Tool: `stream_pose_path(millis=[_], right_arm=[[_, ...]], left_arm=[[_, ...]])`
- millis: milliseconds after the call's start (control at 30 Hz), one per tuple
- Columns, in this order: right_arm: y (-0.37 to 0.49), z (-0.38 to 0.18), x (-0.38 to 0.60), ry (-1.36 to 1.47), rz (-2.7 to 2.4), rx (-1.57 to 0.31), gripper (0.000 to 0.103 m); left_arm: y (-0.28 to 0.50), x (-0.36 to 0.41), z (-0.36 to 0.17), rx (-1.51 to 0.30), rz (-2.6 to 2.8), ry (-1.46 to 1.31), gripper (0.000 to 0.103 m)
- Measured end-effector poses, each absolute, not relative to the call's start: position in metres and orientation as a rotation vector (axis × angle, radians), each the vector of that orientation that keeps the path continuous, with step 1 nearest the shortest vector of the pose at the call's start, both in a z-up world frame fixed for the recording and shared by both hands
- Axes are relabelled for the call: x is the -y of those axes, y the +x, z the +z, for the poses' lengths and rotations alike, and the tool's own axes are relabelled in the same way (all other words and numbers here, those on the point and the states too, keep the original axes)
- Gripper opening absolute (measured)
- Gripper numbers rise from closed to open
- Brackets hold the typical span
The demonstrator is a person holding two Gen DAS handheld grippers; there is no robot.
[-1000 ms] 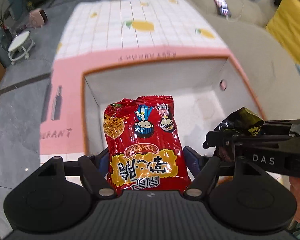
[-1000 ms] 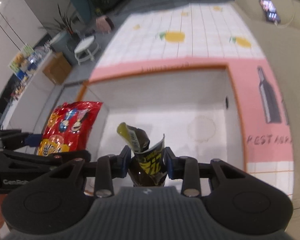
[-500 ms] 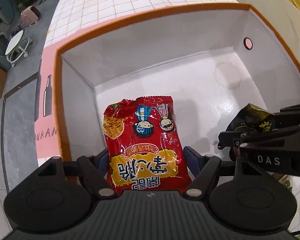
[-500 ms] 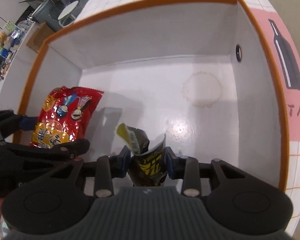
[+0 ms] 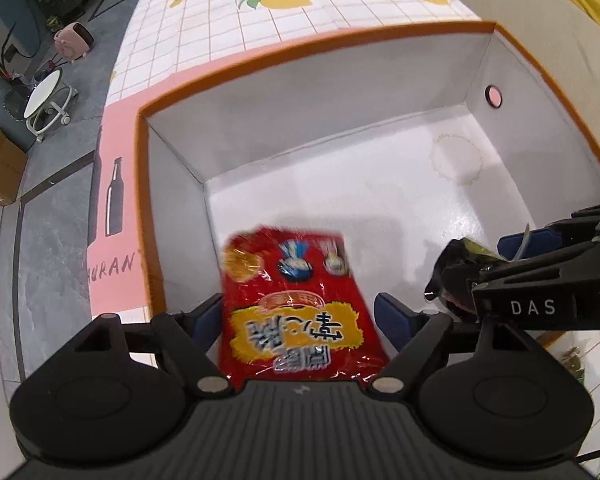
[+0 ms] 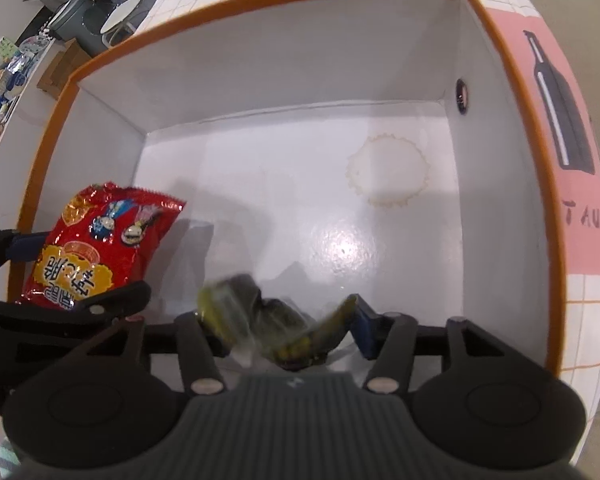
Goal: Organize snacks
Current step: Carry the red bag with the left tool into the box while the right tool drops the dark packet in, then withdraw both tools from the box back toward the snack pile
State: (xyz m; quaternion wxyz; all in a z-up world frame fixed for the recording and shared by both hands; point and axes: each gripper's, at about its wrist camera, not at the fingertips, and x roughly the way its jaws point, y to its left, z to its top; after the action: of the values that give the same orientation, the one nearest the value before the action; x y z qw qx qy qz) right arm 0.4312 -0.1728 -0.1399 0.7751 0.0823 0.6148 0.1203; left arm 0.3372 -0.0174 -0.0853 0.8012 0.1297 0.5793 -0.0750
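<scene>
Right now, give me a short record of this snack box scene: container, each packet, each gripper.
container: white box with orange rim, open top, on a patterned tablecloth
red snack packet: between the left gripper pads, blurred, over the box's left side
dark yellow-printed packet: blurred, between the right gripper pads
left gripper: jaws just been opening, gaps beside packet
right gripper: jaws just been opening, packet coming loose
box floor: bare, faint ring mark

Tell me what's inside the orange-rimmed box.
Inside the box: a red snack bag at its left side and a dark yellow-printed packet, both blurred. The floor beneath them is hidden.
</scene>
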Motion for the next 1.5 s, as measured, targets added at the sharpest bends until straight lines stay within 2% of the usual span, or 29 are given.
stream_pose_path(millis=[367, 800, 1200, 1500], right_arm=[[0.41, -0.089, 0.177, 0.116, 0.24, -1.224, 0.064], [0.3, -0.009, 0.19, 0.064, 0.251, -0.923, 0.065], [0.184, -0.007, 0.197, 0.055, 0.226, -0.742, 0.065], [0.129, -0.042, 0.193, 0.045, 0.195, -0.741, 0.065]], left_arm=[[0.311, 0.012, -0.045, -1.138, -0.134, 0.224, 0.098], [0.212, 0.003, 0.023, -0.895, -0.127, 0.157, 0.098], [0.123, -0.004, 0.014, -0.813, -0.166, 0.024, 0.094], [0.088, 0.001, -0.022, -0.869, -0.189, 0.05, 0.093]])
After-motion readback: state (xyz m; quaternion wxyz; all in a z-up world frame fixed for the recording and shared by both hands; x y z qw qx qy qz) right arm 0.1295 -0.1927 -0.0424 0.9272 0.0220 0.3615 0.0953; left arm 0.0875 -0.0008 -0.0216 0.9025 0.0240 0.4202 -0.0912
